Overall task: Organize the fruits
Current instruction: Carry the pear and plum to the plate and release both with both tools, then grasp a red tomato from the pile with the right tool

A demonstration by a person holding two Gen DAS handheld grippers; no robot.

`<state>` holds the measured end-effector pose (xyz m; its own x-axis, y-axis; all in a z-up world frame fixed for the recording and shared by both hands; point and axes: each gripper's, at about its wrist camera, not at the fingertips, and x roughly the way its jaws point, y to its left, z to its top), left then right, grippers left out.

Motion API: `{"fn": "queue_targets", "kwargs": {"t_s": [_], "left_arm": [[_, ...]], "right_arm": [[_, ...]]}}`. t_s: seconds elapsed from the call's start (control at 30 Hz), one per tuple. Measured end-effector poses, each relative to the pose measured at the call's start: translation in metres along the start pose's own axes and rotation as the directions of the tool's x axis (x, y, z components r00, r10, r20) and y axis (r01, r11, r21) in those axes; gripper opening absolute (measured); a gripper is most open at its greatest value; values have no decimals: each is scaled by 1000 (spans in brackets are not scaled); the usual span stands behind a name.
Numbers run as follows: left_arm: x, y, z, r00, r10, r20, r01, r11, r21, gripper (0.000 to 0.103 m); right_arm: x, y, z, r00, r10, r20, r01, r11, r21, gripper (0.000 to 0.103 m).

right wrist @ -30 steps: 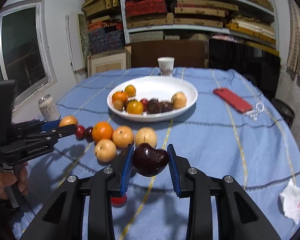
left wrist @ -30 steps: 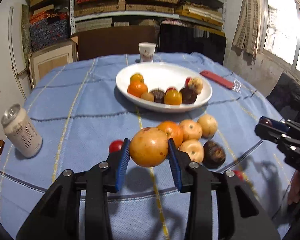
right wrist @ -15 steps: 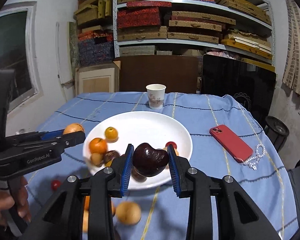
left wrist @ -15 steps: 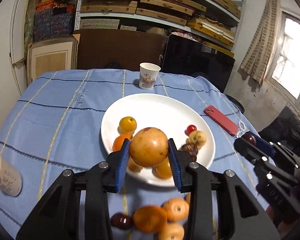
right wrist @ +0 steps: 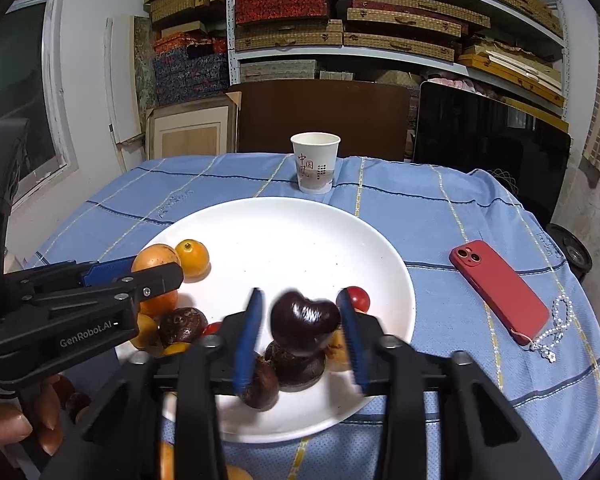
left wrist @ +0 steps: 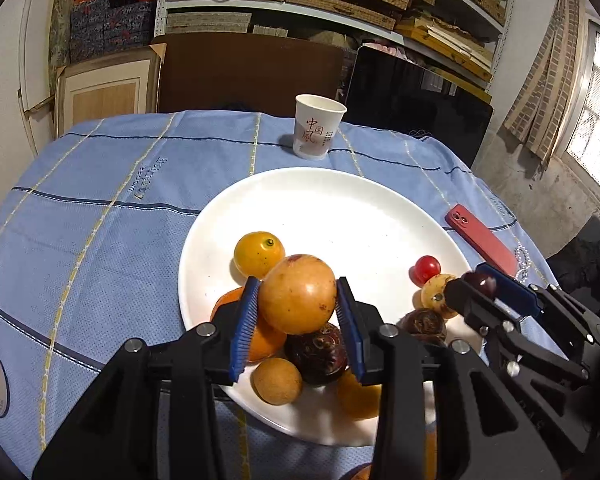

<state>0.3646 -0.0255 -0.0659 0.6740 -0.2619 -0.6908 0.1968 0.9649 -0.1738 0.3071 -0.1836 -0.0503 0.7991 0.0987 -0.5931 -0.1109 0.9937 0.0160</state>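
Yellow-orange round fruit (left wrist: 298,294): clamped across its middle by left gripper (left wrist: 298,316), above white plate (left wrist: 340,200); likely firm, smooth, prone to roll. Dark heart-shaped fruit (right wrist: 304,316): between right gripper (right wrist: 304,334) pads, seemingly loosening; glossy, probably slippery. Paper cup (right wrist: 316,162) beyond.

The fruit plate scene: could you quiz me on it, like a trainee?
1. True or false: the left gripper holds a yellow-orange fruit above the white plate.
2. What lies right of the plate? A) red phone B) spoon C) book
3. Fill in: the right gripper has the dark ___ fruit between its fingers.

Key: 1 true. 2 A, the red phone. 3 red.
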Motion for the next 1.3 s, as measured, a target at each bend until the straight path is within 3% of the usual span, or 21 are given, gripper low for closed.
{"fn": "queue_targets", "kwargs": {"t_s": [0.03,0.07,0.2,0.5,0.87,1.13,1.3], "left_arm": [[-1,-1,0,1000,17,7,-17,1000,4,58],[-4,-2,0,999,40,20,-40,999,8,74],[-24,-3,1,996,46,72,-48,998,34,82],[-98,14,-13,986,33,164,-36,999,13,86],[-187,41,-60,980,22,195,-25,1000,15,89],[-227,84,-89,986,18,168,-14,1000,-23,89],[-235,100,-103,991,-27,133,34,998,-47,89]], "right_arm": [[-3,0,0,1000,-16,18,16,1000,1,69],[-6,-1,0,999,-25,33,25,1000,3,69],[-18,-4,3,999,-21,46,20,1000,15,69],[-69,2,-7,996,-8,90,9,1000,-15,69],[-127,30,-44,993,35,110,-26,996,-82,69],[-150,16,-74,995,71,76,-71,997,-5,69],[-146,7,-96,996,93,-7,-93,995,40,71]]}}
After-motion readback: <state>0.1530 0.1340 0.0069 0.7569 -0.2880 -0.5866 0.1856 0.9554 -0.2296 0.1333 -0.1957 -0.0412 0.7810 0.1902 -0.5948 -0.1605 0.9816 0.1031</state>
